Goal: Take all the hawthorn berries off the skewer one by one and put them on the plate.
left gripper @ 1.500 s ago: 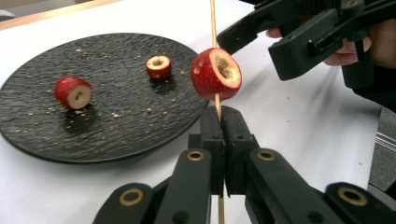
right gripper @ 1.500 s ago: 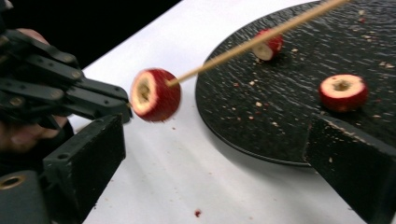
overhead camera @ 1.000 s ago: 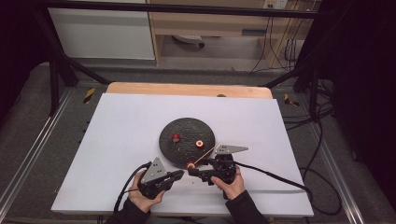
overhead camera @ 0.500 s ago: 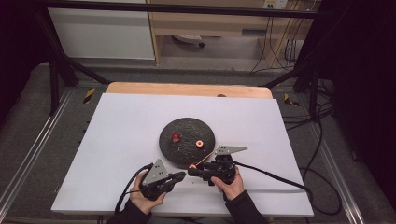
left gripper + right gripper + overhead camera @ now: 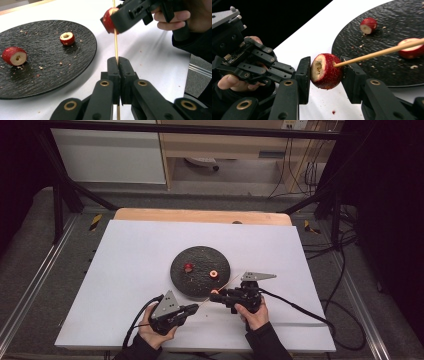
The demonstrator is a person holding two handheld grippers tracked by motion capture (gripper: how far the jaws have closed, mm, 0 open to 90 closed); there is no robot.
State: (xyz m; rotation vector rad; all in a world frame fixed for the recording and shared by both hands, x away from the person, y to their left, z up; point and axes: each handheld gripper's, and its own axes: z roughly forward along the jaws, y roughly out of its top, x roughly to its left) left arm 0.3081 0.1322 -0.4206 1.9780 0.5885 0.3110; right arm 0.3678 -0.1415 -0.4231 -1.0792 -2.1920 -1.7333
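Observation:
My left gripper (image 5: 118,62) is shut on a thin wooden skewer (image 5: 115,42) that points away toward the plate. A cored red fruit (image 5: 327,71) is threaded on the skewer (image 5: 382,52), and my right gripper (image 5: 325,67) is shut on that fruit with a pad on each side. In the high view the right gripper (image 5: 216,296) holds the fruit (image 5: 214,292) just off the near edge of the round black plate (image 5: 197,282), with the left gripper (image 5: 196,308) close at its lower left. Two more cored red fruits (image 5: 188,267) (image 5: 214,274) lie on the plate.
The plate (image 5: 45,65) carries small crumbs around its fruits (image 5: 14,55) (image 5: 67,38). A white sheet (image 5: 125,270) covers the table, with a wooden strip (image 5: 200,216) along the far edge. Cables (image 5: 300,307) trail from the grippers toward the right.
The right gripper has edged a little to the right with the red fruit. The left gripper has kept still.

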